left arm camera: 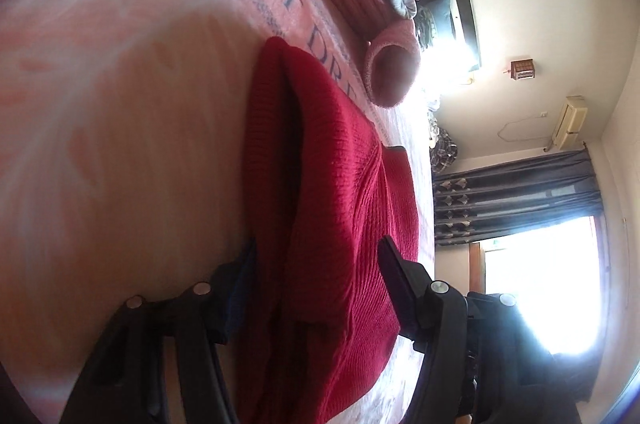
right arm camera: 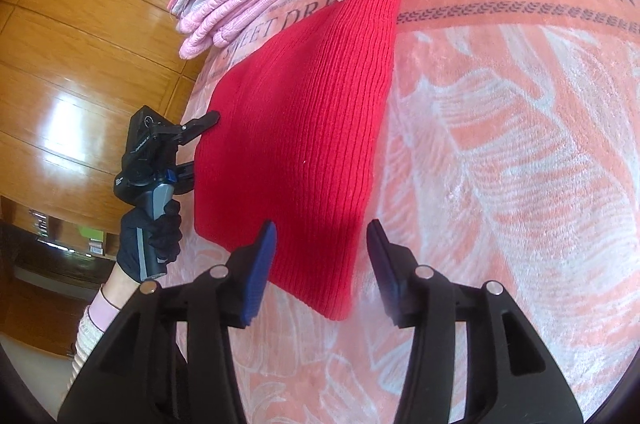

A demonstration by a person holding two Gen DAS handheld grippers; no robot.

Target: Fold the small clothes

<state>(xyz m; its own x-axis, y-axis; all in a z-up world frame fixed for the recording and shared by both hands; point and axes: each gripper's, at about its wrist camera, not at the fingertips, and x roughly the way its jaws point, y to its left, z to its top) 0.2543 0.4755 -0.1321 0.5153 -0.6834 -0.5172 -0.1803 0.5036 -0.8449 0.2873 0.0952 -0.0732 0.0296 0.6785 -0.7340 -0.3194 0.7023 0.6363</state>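
On the pink bedspread lies a ribbed red knit, flat, both tools gaping.

Black two-finger grippers with blue pads, silver screws; black glove, pink cuff, cream knit sleeve.

left gripper: jaws apart | right gripper: jaws apart

red ribbed knit garment, apparently folded, flat
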